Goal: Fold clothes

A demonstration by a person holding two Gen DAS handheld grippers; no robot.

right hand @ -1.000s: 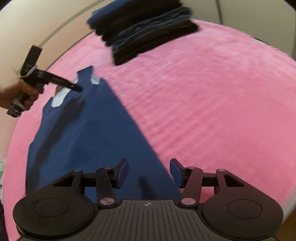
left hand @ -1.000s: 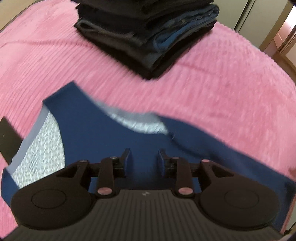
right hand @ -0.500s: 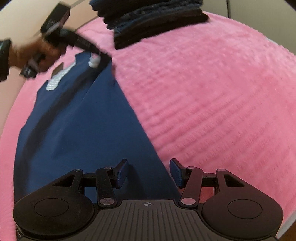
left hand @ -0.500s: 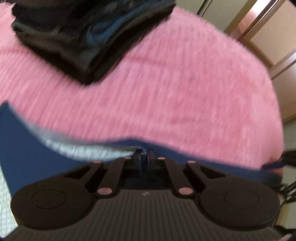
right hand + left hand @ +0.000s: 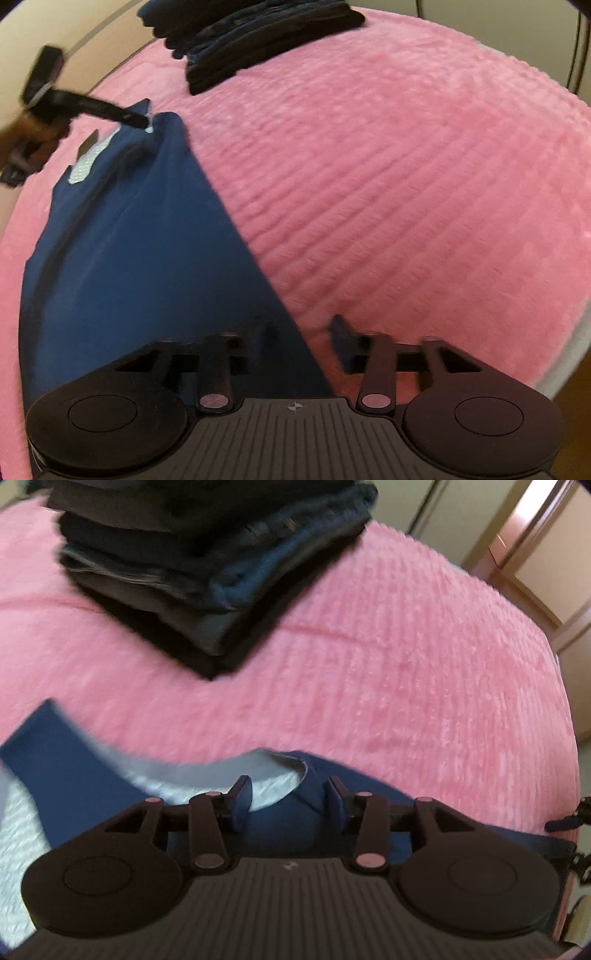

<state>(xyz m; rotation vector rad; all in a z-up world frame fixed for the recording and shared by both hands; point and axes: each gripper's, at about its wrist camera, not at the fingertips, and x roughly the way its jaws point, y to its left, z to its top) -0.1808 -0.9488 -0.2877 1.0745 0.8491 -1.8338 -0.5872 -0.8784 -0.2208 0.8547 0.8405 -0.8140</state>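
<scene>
While I look through the left wrist camera, the left gripper (image 5: 288,794) points down at the neckline end of a navy garment (image 5: 74,775) spread on a pink ribbed bedspread (image 5: 406,664). Its jaws are opening — a bunched fold of navy cloth sits between them, and the pads do not press on it. Pale grey mesh lining (image 5: 22,849) shows inside the neck opening and along the left edge. A stack of folded dark clothes (image 5: 214,576) lies farther up the bedspread, apart from the garment. Closet doors (image 5: 535,554) stand at upper right.

Through the right wrist camera, the right gripper (image 5: 303,336) is over the garment's right edge near its lower end. Its jaws are closing — the navy edge runs between them, the left finger over cloth, the right finger (image 5: 341,339) over bare bedspread; I see no pinch. The fingers are blurred. The garment lies lengthwise toward the far left, where the other gripper, held in a hand (image 5: 26,136), meets the collar. The dark stack sits at the top of the view.
</scene>
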